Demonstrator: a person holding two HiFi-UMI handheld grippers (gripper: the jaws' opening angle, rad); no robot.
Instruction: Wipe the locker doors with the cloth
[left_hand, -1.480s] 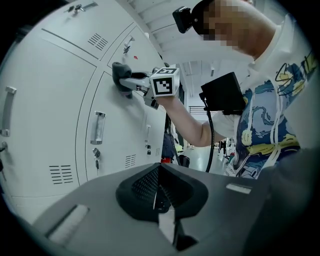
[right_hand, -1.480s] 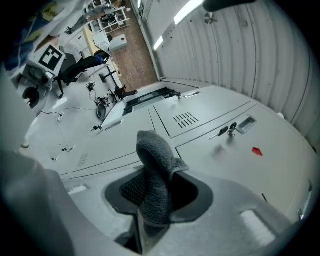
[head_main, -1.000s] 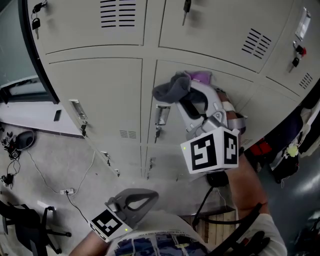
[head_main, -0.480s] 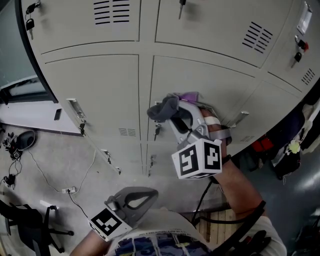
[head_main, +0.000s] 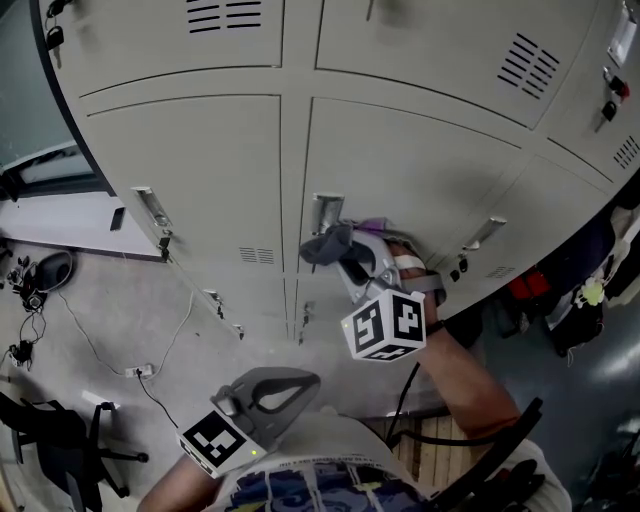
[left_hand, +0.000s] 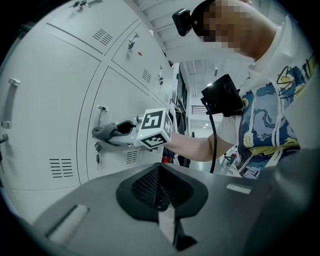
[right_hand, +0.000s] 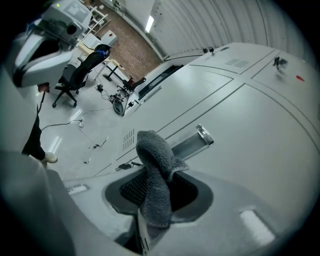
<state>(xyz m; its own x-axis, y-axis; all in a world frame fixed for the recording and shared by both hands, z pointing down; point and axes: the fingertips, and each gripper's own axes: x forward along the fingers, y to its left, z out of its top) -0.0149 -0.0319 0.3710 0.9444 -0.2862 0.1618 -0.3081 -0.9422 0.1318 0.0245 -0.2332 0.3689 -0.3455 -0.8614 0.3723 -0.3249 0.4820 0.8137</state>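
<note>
**Grey cloth clamped in the right gripper, up against a locker door beside its handle**

Far to the left of both grippers, a black office chair (head_main: 45, 440) stands on the floor. A thin cable (head_main: 95, 365) runs from there to a small white plug block (head_main: 138, 372). Closer in, up and left of the right gripper, the neighbouring locker door (head_main: 200, 170) carries a metal handle (head_main: 150, 205) and a patch of vent slots (head_main: 257, 256).

The left gripper (left_hand: 161, 201) hangs low, close to the person's body and well apart from the lockers. Its jaws are pressed together and grip nothing.

The right gripper (right_hand: 150, 212) reaches out to the middle locker door (head_main: 420, 160). Its jaws are clamped on a grey cloth (right_hand: 156, 170), which bunches up past the tips and folds over. Just beyond the cloth is this door's handle (right_hand: 192, 142), a bright metal bar that stands out from the panel in the cloth's way. Just below the tips a key (left_hand: 97, 147) hangs in its lock. In the left gripper view the cloth's free end appears to lie against the door face, between handle and key. A purple scrap (head_main: 373, 224) shows just behind the cloth; what it is cannot be told.

To the right of the right gripper, the next door has its own handle (head_main: 483, 232). Further right, a red object (head_main: 525, 287) sits among dark items past the end of the lockers.
</note>
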